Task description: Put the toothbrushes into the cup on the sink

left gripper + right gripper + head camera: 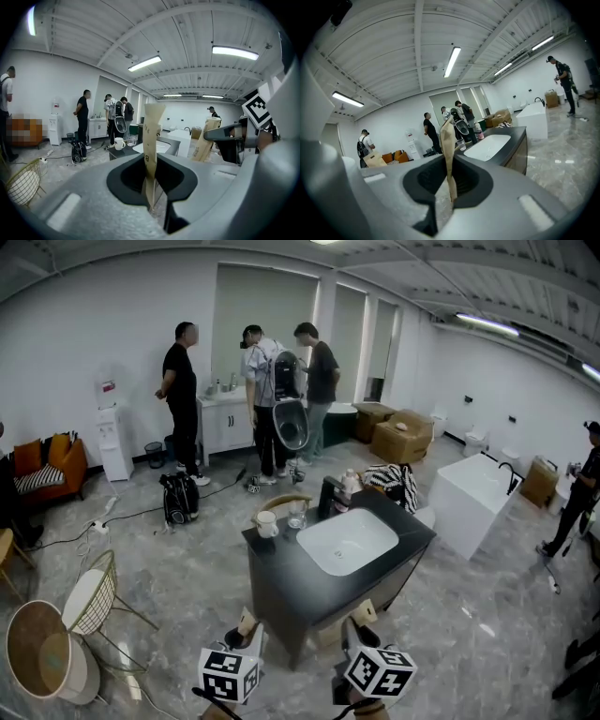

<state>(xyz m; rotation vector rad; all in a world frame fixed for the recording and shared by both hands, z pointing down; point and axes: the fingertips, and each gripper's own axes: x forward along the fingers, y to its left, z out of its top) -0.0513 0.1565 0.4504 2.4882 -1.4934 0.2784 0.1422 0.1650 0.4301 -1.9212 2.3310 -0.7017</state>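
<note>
A dark vanity point(281, 582) with a white sink basin point(349, 542) stands in the middle of the head view. On its far left corner are a white mug point(267, 523) and a clear glass point(297, 514). My left gripper point(242, 636) is low at the near side, shut on a toothbrush in a tan paper pack point(247, 622). My right gripper point(362, 629) is beside it, shut on a second paper-packed toothbrush point(364, 612). In the left gripper view the pack point(151, 136) stands upright between the jaws of the left gripper point(152, 197), with the mug point(118, 143) far ahead. In the right gripper view the right gripper point(451, 192) pinches its pack point(448, 145).
Three people stand at a far counter point(225, 413), and another person point(581, 488) is at the right edge. A wire chair point(94, 596) and a round basket point(42, 652) are at the left. A white tub point(469, 498) is right of the vanity, with cardboard boxes point(403, 437) behind it.
</note>
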